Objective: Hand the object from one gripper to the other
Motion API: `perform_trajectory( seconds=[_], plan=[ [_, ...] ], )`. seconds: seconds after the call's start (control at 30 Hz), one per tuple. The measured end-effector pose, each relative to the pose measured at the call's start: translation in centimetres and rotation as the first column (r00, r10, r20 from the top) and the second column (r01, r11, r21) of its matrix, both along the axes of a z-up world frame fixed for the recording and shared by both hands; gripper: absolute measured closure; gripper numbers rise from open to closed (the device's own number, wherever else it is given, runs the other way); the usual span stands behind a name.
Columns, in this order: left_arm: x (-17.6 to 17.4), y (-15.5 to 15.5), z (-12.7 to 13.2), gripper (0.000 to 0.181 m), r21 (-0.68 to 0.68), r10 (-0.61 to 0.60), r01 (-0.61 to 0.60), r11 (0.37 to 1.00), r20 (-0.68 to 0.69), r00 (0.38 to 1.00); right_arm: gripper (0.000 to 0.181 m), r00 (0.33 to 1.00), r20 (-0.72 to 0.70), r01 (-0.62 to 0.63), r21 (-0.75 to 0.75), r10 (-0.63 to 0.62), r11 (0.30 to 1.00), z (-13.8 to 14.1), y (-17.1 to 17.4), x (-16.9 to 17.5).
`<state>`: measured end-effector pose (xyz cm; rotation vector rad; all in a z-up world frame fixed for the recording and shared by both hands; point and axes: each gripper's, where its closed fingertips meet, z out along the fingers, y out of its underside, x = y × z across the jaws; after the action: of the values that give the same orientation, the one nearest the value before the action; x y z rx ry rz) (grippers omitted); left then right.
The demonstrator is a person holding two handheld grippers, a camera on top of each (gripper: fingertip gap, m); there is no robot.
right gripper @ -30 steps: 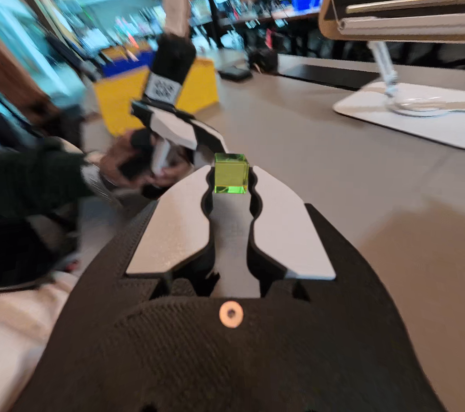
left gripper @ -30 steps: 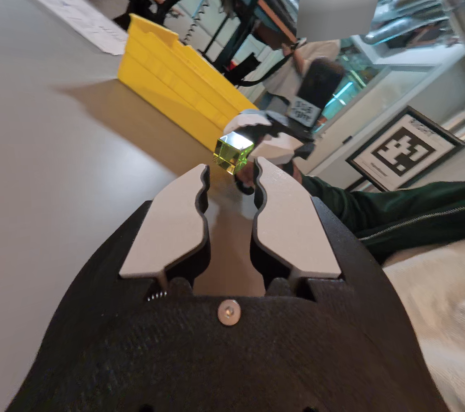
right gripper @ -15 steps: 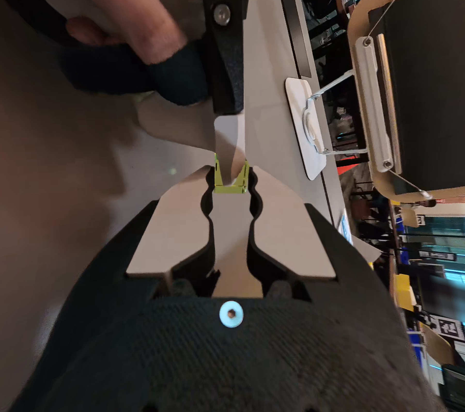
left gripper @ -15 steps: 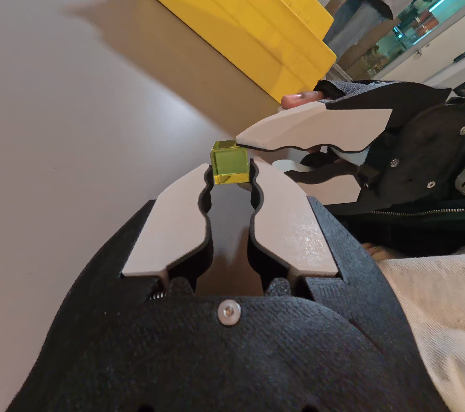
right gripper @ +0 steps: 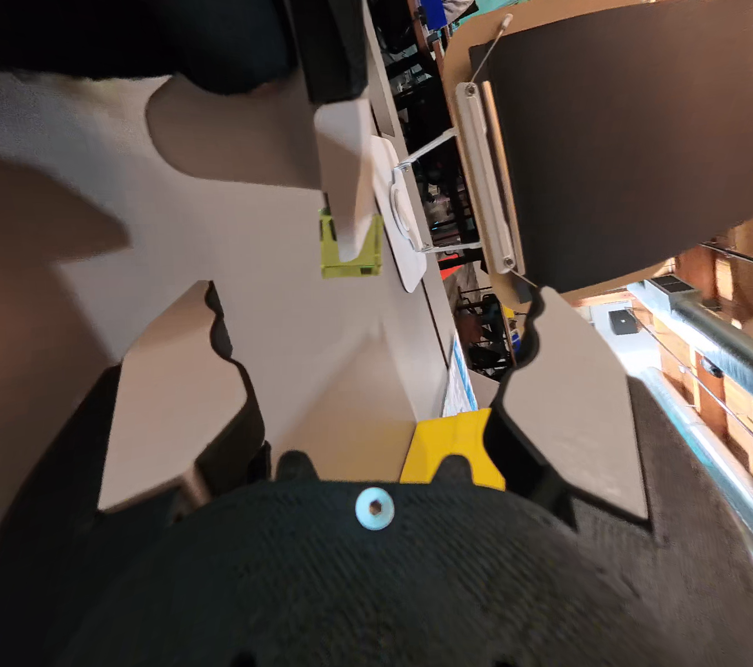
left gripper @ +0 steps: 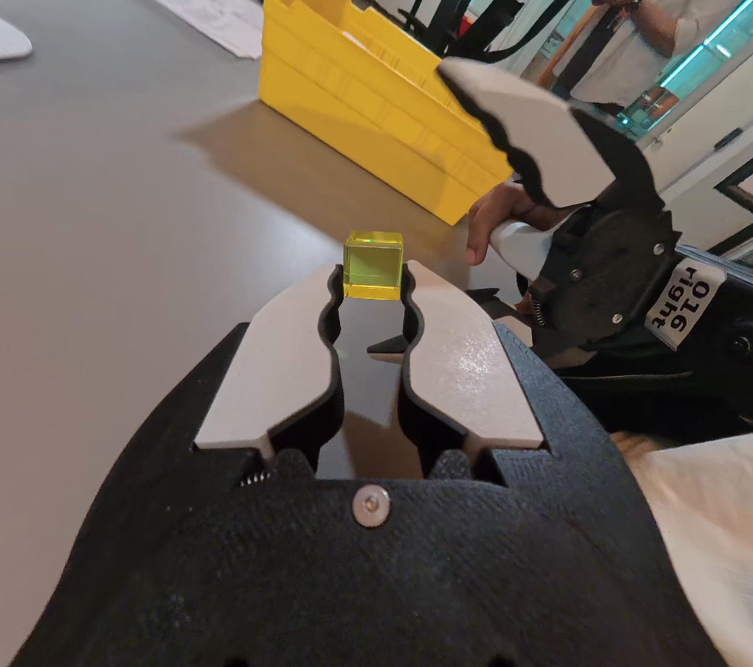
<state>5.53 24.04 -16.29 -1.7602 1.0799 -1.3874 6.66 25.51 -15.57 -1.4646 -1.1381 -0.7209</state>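
Pinching the small green cube [left gripper: 373, 267] at its fingertips, the left gripper [left gripper: 371, 272] holds it above the table [left gripper: 122, 199]. To its right, the right gripper [right gripper: 377, 305] stands spread wide and apart from the cube, seemingly clear, so the handover looks done.
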Motion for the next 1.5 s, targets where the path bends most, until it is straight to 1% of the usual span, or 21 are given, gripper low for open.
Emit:
perform_trajectory(
  seconds=[0.07, 0.1, 0.17, 0.2, 0.23, 0.27, 0.3, 0.37, 0.43, 0.47, 0.53, 0.67, 0.77, 0.8, 0.87, 0.9, 1.03, 1.23, 1.3, 1.4, 1.5],
  plan=[
    [0.0, -0.2, 0.8, 0.153, 0.074, -0.016, 0.013, 0.997, 0.042, 0.999, 0.054, 0.999, -0.044, -0.018, -0.046, 0.016, 0.999, -0.6, -0.2, -0.2],
    [0.1, -0.4, 1.3, 0.153, 0.106, -0.035, 0.027, 0.994, 0.075, 0.997, 0.06, 0.995, -0.096, -0.039, -0.071, 0.032, 0.997, -0.8, -0.3, -0.4],
    [0.2, -1.2, 2.3, 0.154, 0.131, -0.088, 0.07, 0.989, 0.144, 0.986, 0.072, 0.957, -0.277, -0.134, -0.139, 0.091, 0.981, -0.8, -0.9, -1.3],
    [0.2, -1.5, 2.6, 0.154, 0.117, -0.11, 0.091, 0.989, 0.168, 0.98, 0.083, 0.916, -0.383, -0.194, -0.168, 0.117, 0.966, -0.6, -1.3, -1.7],
    [0.2, -1.8, 2.9, 0.154, 0.093, -0.134, 0.117, 0.989, 0.198, 0.971, 0.089, 0.856, -0.497, -0.269, -0.189, 0.144, 0.944, -0.1, -1.8, -2.2],
    [0.1, -2.1, 3.3, 0.154, 0.064, -0.152, 0.141, 0.988, 0.233, 0.96, 0.092, 0.78, -0.603, -0.341, -0.185, 0.168, 0.921, 0.7, -2.3, -2.5],
    [0.0, -2.1, 3.7, 0.154, 0.035, -0.158, 0.154, 0.987, 0.27, 0.95, 0.096, 0.701, -0.692, -0.388, -0.167, 0.173, 0.906, 1.7, -2.5, -2.5],
    [-0.3, -2.1, 4.5, 0.154, -0.014, -0.16, 0.176, 0.984, 0.338, 0.927, 0.101, 0.543, -0.822, -0.463, -0.125, 0.17, 0.878, 3.6, -3.0, -2.0],
    [-0.6, -1.9, 4.9, 0.154, -0.04, -0.156, 0.185, 0.982, 0.378, 0.913, 0.111, 0.4, -0.904, -0.517, -0.084, 0.154, 0.852, 4.9, -3.3, -1.4],
    [-0.7, -1.9, 5.1, 0.154, -0.041, -0.156, 0.186, 0.982, 0.39, 0.907, 0.115, 0.345, -0.929, -0.535, -0.081, 0.13, 0.841, 5.1, -3.3, -1.2],
    [-0.7, -2.0, 5.3, 0.154, -0.037, -0.163, 0.193, 0.98, 0.399, 0.902, 0.122, 0.262, -0.962, -0.575, -0.092, 0.077, 0.813, 5.1, -3.3, -1.0],
    [-0.2, -2.8, 5.1, 0.154, -0.01, -0.195, 0.216, 0.976, 0.387, 0.901, 0.137, 0.13, -0.991, -0.669, -0.096, -0.01, 0.737, 5.1, -3.8, -1.7],
    [0.1, -3.5, 5.1, 0.154, 0.017, -0.222, 0.233, 0.972, 0.376, 0.9, 0.139, 0.064, -0.996, -0.704, -0.093, -0.068, 0.704, 5.2, -4.1, -2.0],
    [0.2, -3.8, 5.0, 0.154, 0.028, -0.232, 0.238, 0.971, 0.367, 0.901, 0.146, 0.05, -0.995, -0.713, -0.096, -0.086, 0.695, 5.1, -4.1, -2.1],
    [0.3, -4.0, 5.1, 0.154, 0.048, -0.238, 0.237, 0.97, 0.365, 0.9, 0.154, 0.015, -0.993, -0.723, -0.092, -0.117, 0.684, 5.2, -4.1, -2.0],
    [0.3, -4.0, 5.1, 0.154, 0.045, -0.235, 0.235, 0.971, 0.367, 0.9, 0.154, 0.005, -0.992, -0.731, -0.091, -0.128, 0.677, 5.2, -4.2, -2.0],
    [0.3, -4.0, 5.2, 0.154, 0.03, -0.235, 0.242, 0.97, 0.378, 0.896, 0.154, 0.032, -0.991, -0.73, -0.11, -0.127, 0.675, 5.3, -4.2, -2.0],
    [0.4, -4.0, 5.1, 0.154, 0.041, -0.223, 0.225, 0.974, 0.375, 0.9, 0.154, 0.019, -0.99, -0.733, -0.11, -0.142, 0.671, 5.2, -4.1, -1.9],
    [0.5, -3.9, 5.0, 0.145, 0.048, -0.215, 0.213, 0.976, 0.367, 0.905, 0.154, -0.001, -0.989, -0.735, -0.102, -0.151, 0.671, 5.3, -4.0, -1.7],
    [0.7, -3.7, 4.6, 0.142, 0.073, -0.205, 0.192, 0.979, 0.339, 0.918, 0.154, -0.049, -0.984, -0.726, -0.083, -0.172, 0.682, 5.4, -3.7, -1.0],
    [0.9, -2.7, 3.6, 0.138, 0.151, -0.136, 0.099, 0.984, 0.258, 0.957, 0.154, -0.109, -0.973, -0.695, -0.073, -0.205, 0.716, 5.2, -2.9, 0.1]
  ],
)
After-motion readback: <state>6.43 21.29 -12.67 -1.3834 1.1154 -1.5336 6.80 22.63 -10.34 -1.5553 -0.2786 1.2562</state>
